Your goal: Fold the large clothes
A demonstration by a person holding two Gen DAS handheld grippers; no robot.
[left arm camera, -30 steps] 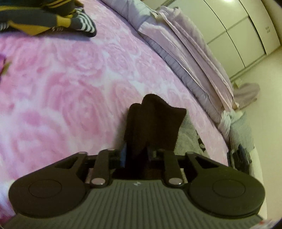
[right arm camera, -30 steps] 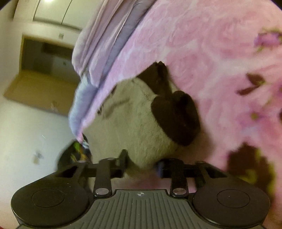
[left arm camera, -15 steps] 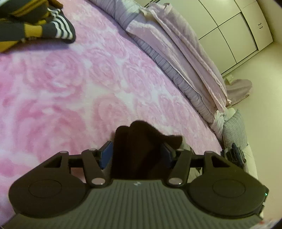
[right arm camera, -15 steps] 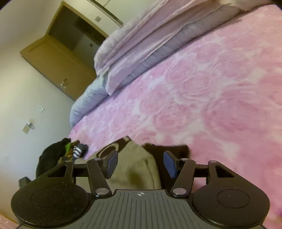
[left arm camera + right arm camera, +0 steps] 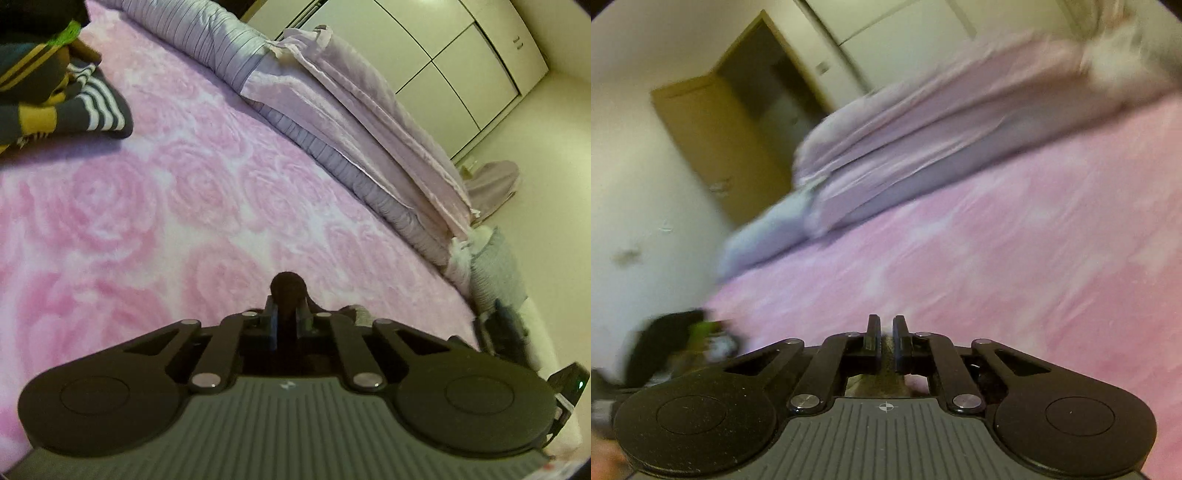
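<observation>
The garment is beige with dark brown trim, lying on the pink rose-patterned blanket (image 5: 184,206). In the left wrist view my left gripper (image 5: 288,314) is shut on a bunched fold of its dark brown fabric (image 5: 288,286), which pokes out past the fingertips. A bit of the beige part (image 5: 360,312) shows just right of the fingers. In the blurred right wrist view my right gripper (image 5: 884,325) is shut on a thin layer of the garment's beige cloth (image 5: 875,384). The gripper bodies hide the rest of the garment.
A pile of dark, yellow and white-striped clothes (image 5: 55,96) lies at the far left of the bed. A folded lilac duvet (image 5: 332,110) runs along the far side, with white wardrobe doors (image 5: 461,55) behind. A dark heap (image 5: 665,343) and a wooden door (image 5: 720,140) show at left.
Both grippers' jaws stood open around the garment half a second ago and have closed on it. The right gripper rolled and rose, so the beige cloth dropped mostly out of its view.
</observation>
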